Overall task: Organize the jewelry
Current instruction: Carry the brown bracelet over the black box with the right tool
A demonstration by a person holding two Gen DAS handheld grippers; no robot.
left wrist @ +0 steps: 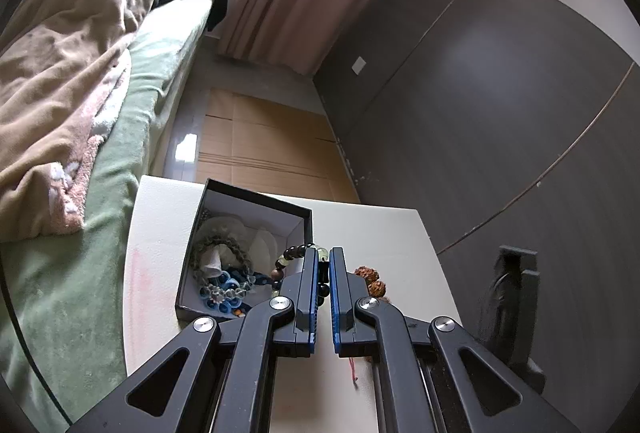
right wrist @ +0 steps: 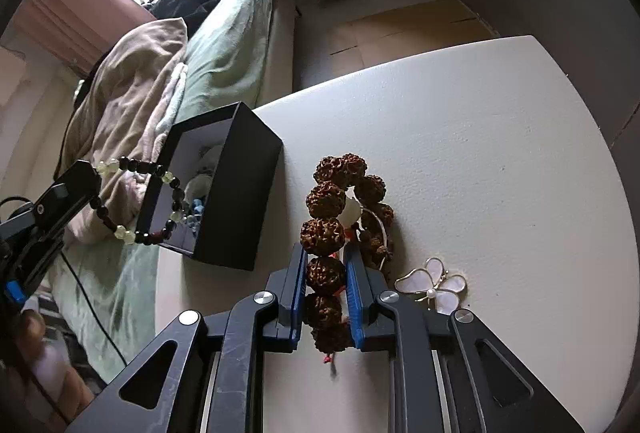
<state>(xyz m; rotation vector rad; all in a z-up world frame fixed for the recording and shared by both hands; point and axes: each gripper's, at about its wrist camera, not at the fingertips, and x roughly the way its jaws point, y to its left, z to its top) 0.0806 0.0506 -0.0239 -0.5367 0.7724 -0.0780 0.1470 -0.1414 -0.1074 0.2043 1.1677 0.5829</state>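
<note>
While clamped, apparently: both bracelets point(right wrist: 326, 275).

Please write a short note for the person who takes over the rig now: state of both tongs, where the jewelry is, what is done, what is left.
Left tongs: shut on the dark-and-pale bead bracelet, held up at the black box.
Right tongs: shut on the brown seed bracelet, which lies on the white table.
Done: several pieces, among them a blue flower piece, are in the box.
Left: box both bracelets, then the butterfly brooch, untouched beside the right tongs.
</note>
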